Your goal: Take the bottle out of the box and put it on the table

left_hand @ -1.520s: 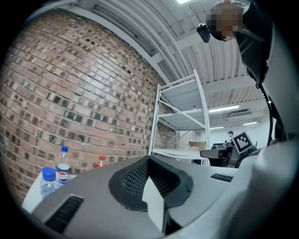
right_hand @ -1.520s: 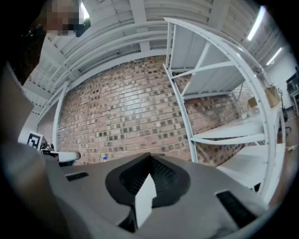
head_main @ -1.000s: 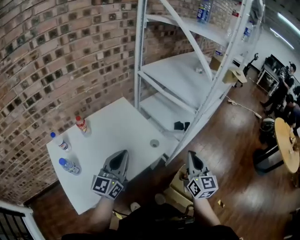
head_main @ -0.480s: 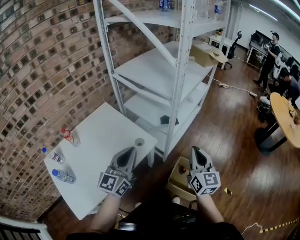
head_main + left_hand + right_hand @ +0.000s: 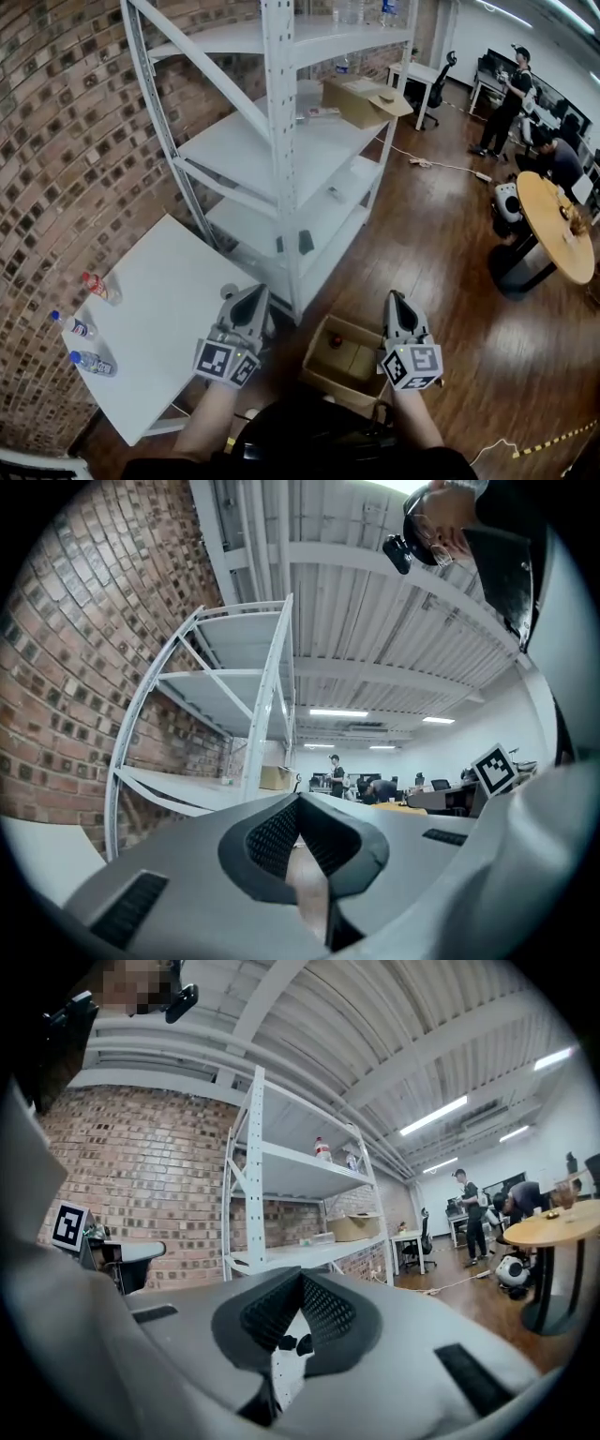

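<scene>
At the far left, three small bottles (image 5: 91, 363) are seen on the white table (image 5: 169, 291), near the edge that runs along the brick wall (image 5: 56, 141). The left gripper (image 5: 253, 296) is held over the table's near right corner. In the left gripper view its jaws are pressed together at the tips, with nothing caught between them. Behind it a white metal shelf rack (image 5: 281, 141) is stood against the wall, and a closed-looking cardboard carton (image 5: 361, 98) is set on one of its upper shelves. On the wooden floor (image 5: 441, 234), just right of the table and below the rack's foot, the open box (image 5: 323, 370) is placed. The bottle (image 5: 336, 341) is seen inside it, only its red top showing from above. The right gripper (image 5: 396, 302) is held over the box's right edge, and its jaws are likewise brought fully together and empty. At the far right a round wooden table (image 5: 553, 225) is found, with people (image 5: 509, 94) beyond it
</scene>
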A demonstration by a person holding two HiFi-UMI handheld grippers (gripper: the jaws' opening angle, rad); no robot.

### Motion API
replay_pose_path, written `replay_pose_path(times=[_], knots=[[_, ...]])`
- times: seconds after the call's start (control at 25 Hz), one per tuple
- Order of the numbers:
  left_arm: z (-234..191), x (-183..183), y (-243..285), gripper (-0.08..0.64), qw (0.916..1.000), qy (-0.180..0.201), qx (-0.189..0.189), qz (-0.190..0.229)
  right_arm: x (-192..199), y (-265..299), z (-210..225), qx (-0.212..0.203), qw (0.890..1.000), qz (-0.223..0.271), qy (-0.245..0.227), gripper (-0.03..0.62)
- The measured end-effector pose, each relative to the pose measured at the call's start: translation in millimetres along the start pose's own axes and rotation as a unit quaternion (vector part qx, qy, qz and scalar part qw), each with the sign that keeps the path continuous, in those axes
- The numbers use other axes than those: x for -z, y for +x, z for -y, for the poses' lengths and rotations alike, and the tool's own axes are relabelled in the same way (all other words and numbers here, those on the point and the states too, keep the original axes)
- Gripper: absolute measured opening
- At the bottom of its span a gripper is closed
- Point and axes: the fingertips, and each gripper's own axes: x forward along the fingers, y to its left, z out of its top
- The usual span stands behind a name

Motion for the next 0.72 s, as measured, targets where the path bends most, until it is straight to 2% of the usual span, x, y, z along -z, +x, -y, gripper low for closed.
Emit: replay_pose_path(times=[0.08,0.24,0.4,0.56,0.72], knots=[[16,6,19,0.005,0.9999,-0.008,0.014,0.003,-1,-7,23,0.012,1.0,0.005,0.003,0.003],[50,20,49,0.005,0.9993,-0.001,0.037,0.002,-1,-25,66,0.04,0.999,0.01,0.009,0.003],[75,37,73,0.005,0.9976,-0.011,0.068,-0.012,2,-46,100,0.072,0.997,0.009,0.01,0.003],[97,48,91,0.005,0.9937,-0.021,0.108,-0.023,1,-68,121,0.108,0.994,0.014,0.012,0.003],[114,55,93,0.005,0.9871,-0.033,0.152,-0.037,3,-89,121,0.141,0.99,0.016,0.015,0.003]])
